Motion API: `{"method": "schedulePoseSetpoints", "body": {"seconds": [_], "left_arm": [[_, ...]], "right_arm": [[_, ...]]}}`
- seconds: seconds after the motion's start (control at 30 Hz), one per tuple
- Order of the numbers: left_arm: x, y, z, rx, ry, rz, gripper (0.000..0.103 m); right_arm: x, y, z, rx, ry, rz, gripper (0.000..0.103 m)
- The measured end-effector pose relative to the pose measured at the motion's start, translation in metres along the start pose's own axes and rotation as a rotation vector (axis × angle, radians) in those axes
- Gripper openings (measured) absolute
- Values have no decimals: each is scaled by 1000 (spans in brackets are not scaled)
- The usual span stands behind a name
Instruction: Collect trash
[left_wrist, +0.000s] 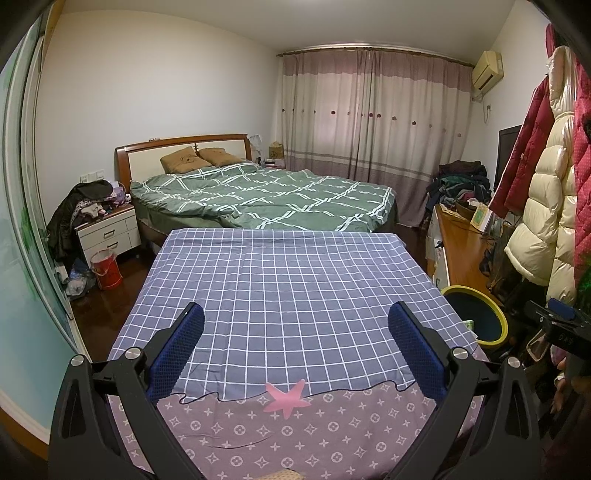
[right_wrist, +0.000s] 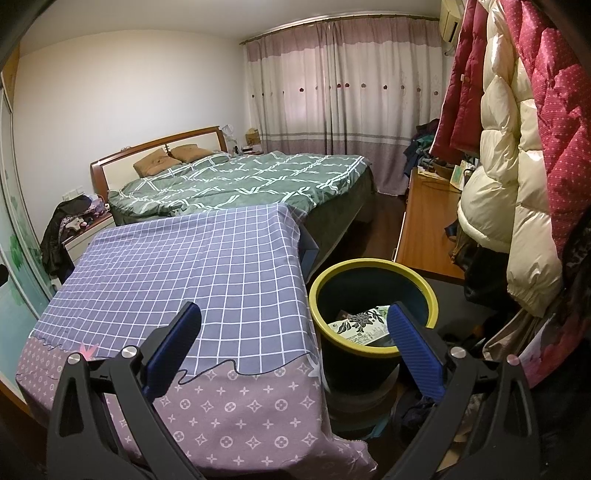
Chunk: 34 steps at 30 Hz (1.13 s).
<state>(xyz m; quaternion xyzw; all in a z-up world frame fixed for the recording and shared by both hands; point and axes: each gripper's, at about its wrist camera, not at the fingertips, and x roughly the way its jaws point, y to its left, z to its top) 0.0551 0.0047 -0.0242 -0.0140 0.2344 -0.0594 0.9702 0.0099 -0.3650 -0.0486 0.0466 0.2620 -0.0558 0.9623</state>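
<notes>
**A:** Your main risk now is the bin (right_wrist: 373, 291) itself. It stands just beside the table's right edge, perched on what looks like a stack of something, and your right gripper (right_wrist: 295, 321) hovers above its rim. Swing low and you could knock it off and spill the trash.

**B:** What's in there?

**A:** A floral-printed paper or packet (right_wrist: 360, 325) leaning inside against the near wall, with something dark behind it that I can't make out. The checked cloth (left_wrist: 280, 280) on the table shows no litter in either view, so I'd judge the collecting nearly finished.

**B:** And the claws?

**A:** Both are spread wide and hold nothing. Your left gripper (left_wrist: 295, 332) hangs over the cloth, pads touching nothing. On the right, the outer pad (right_wrist: 413, 350) overlaps the bin's rim in the picture; whether it touches, I can't tell.

**B:** Anything else?

**A:** The cloth's loose hem could snag a finger.
</notes>
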Motion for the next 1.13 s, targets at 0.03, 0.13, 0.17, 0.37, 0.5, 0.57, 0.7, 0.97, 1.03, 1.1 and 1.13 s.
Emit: {"method": "schedulePoseSetpoints", "body": {"seconds": [0.03, 0.13, 0.17, 0.37, 0.5, 0.57, 0.7, 0.97, 1.03, 1.1, 1.13], "left_arm": [[0, 1, 1, -1, -1, -2, 98], [0, 0, 0, 0, -1, -2, 98], [0, 1, 0, 0, -1, -2, 98], [2, 0, -2, -4, 6, -6, 98], [5, -3, -4, -4, 10, -8, 98], [7, -3, -3, -5, 13, -11, 98], [12, -2, -2, -8, 27, -14, 98], [65, 14, 8, -30, 113, -39, 98], [95, 22, 11, -26, 162, -37, 98], [132, 31, 13, -15, 191, 4, 98], [146, 35, 14, -10, 197, 23, 98]], "right_arm": [[0, 1, -1, -1, 1, 0, 96], [2, 0, 0, -2, 4, 1, 96], [2, 0, 0, -1, 3, 2, 96], [2, 0, 0, -1, 5, 2, 96], [3, 2, 0, -3, 8, 4, 96], [4, 2, 0, -3, 10, 6, 96], [5, 2, 0, -2, 11, 7, 96], [26, 8, 11, 0, 29, 49, 96], [43, 15, 18, 5, 44, 95, 96], [69, 25, 24, 3, 77, 120, 96], [82, 31, 27, -1, 93, 136, 96]]}}
